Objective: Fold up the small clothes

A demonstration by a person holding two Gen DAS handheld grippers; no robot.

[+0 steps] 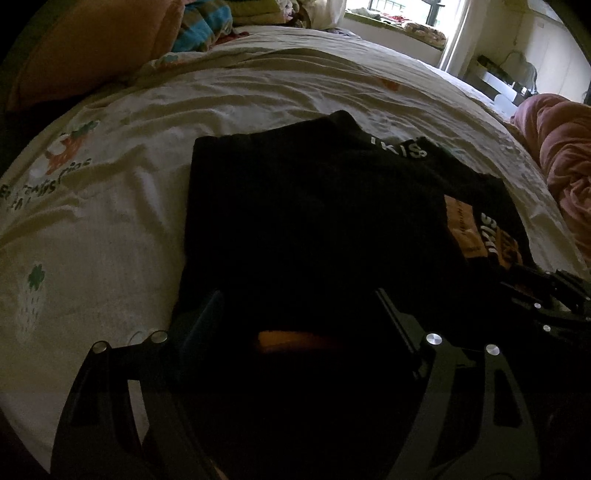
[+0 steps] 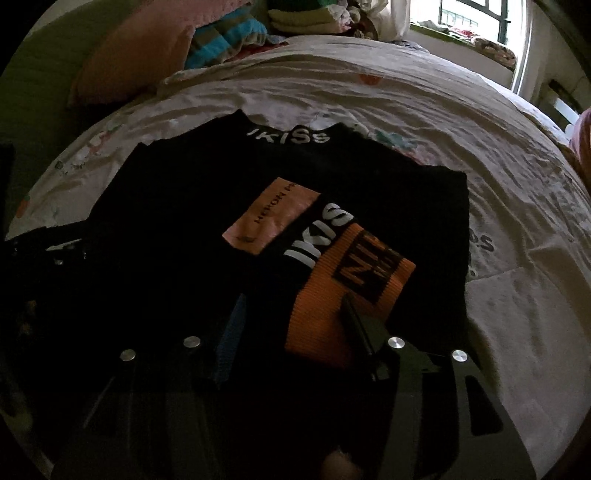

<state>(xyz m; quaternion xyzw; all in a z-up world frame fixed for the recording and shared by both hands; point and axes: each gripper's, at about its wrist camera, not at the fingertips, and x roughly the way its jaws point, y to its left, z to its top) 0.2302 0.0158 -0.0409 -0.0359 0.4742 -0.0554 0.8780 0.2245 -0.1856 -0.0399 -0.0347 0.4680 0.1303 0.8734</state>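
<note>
On one bedsheet lies one black garment

Black garment with white lettering and orange cuff, cream cartoon-printed bedsheet, pink pillow

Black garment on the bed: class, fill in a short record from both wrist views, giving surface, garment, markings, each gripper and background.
surface: cream printed bedsheet, wrinkled
garment: black knit garment, lying flat on the sheet
markings: white IKISS lettering at the far edge; orange ribbed cuff on top; pale orange label patch
left gripper: open, jaws over the garment's near edge
right gripper: open, orange cuff between its fingers
background: pink pillow, window
</note>
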